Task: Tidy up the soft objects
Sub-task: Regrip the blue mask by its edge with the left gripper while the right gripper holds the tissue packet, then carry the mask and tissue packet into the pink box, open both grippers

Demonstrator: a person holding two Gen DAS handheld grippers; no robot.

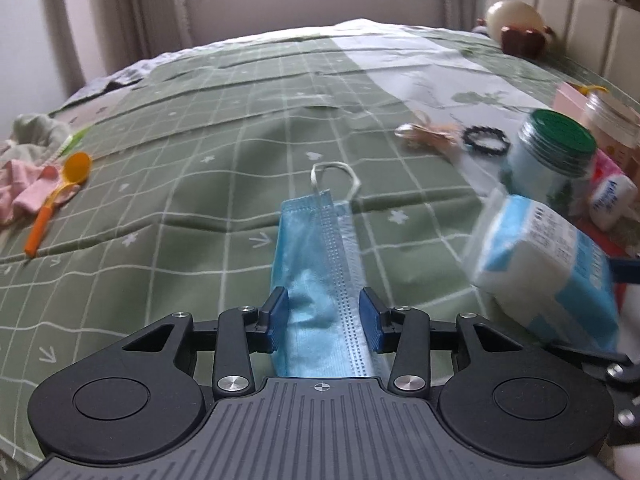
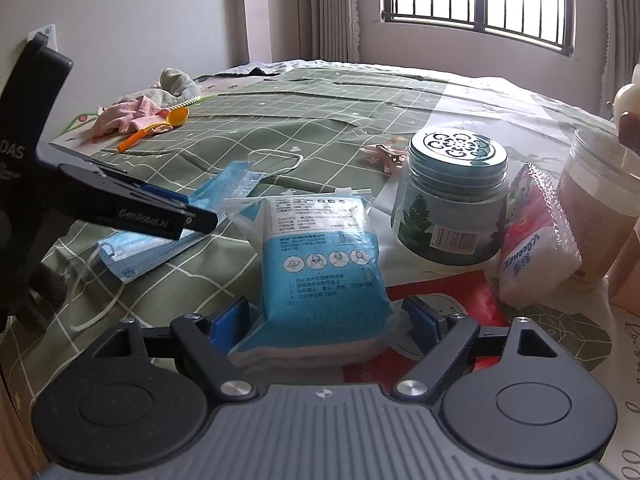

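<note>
Just beside mask pack (image 2: 316,264), face mask (image 1: 320,264), bedspread (image 1: 192,208) beyond.

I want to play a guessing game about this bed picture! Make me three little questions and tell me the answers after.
1. True or false: the left tool has its blue pads on either side of a blue face mask.
2. Which thing sits between the right tool pads? A) a pink sock B) the bag of masks C) a jar
3. Fill in: the orange spoon lies beside the pink ____.

Key:
1. True
2. B
3. Cloth; it lies at the bed's left edge in the left wrist view.
</note>
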